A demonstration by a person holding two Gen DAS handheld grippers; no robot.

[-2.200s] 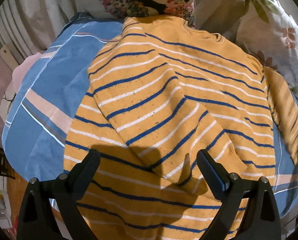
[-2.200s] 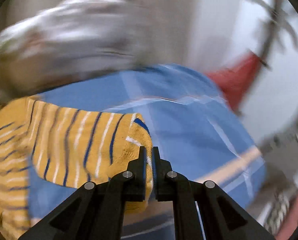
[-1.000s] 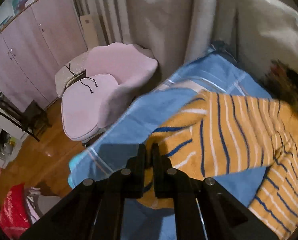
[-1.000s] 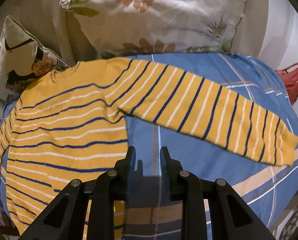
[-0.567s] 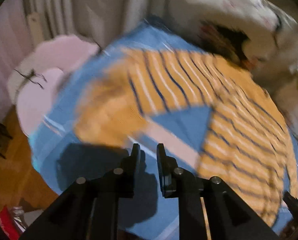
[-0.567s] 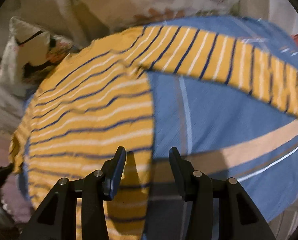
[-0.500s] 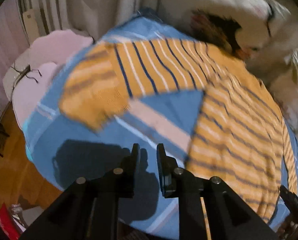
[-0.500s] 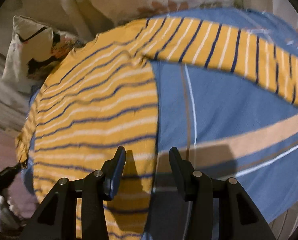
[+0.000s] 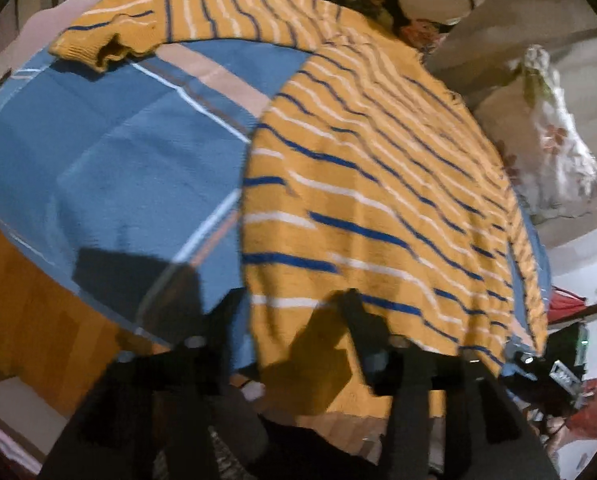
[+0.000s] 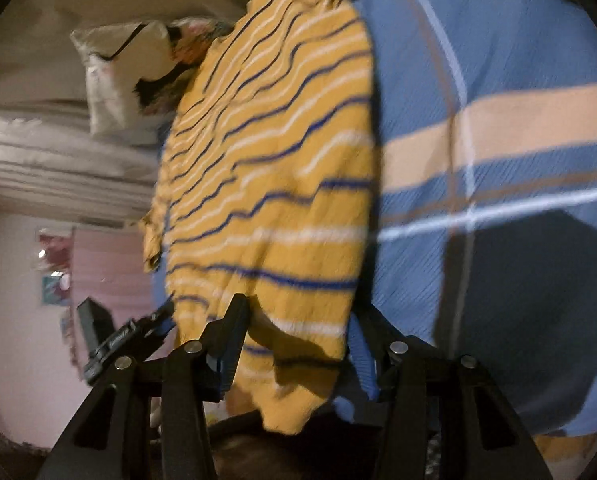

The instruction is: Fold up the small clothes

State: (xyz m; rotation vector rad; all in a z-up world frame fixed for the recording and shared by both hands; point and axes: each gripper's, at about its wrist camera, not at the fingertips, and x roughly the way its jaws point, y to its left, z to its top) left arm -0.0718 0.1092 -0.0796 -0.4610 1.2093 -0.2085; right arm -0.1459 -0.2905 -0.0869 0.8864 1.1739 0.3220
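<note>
sweater [image 9: 370,184], mustard yellow with blue and white stripes, lies spread face-flat on a blue plaid bedspread [image 9: 110,168], its hem hanging at the near edge of the bed. one sleeve [image 9: 186,20] stretches out to the far left in the left wrist view, its cuff crumpled near the bedspread's edge. left gripper [image 9: 294,332] sits at the hem's left corner with its two fingers spread apart, one finger over the bedspread and the other over the knit; the frame is blurred, so contact with the cloth is unclear. right gripper [image 10: 298,332] sits at the hem's opposite corner, fingers likewise spread wide, with the drooping hem between them and nothing clamped. floral pillows [image 9: 554,148] rest at the far end of the bed, beyond the sweater's neckline. orange wooden floor [image 9: 26,304] shows below the bedspread at near left.
</note>
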